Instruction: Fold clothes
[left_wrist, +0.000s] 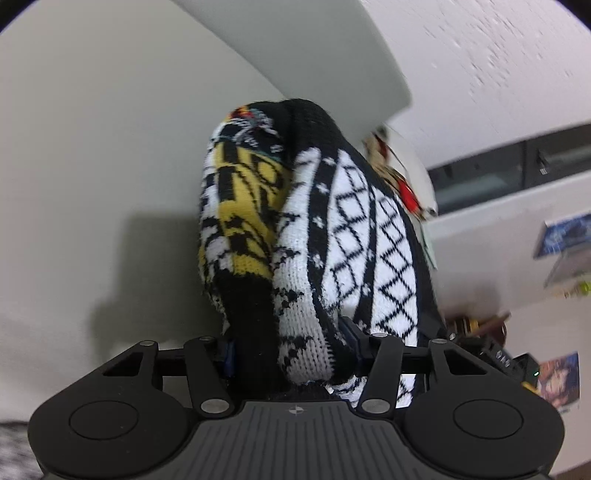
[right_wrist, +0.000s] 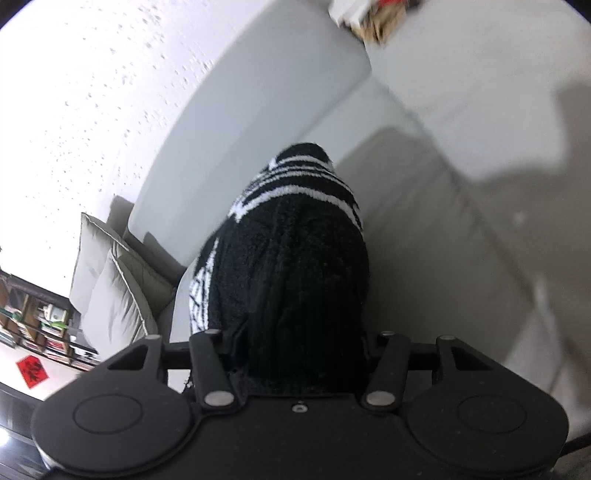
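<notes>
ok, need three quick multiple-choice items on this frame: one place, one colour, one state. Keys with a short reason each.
1. Where do the pale cushions sit in the right wrist view?
A. left
B. right
C. top centre

2. Besides black and white, which colour shows in the patterned knit sweater?
A. green
B. yellow
C. pink

3. What is the left gripper doing?
A. open, empty
B. shut on the sweater
C. out of view

Answers: 1 A, they lie at the left edge; 2 B, a yellow panel shows; 3 B, knit is bunched between its fingers.
</notes>
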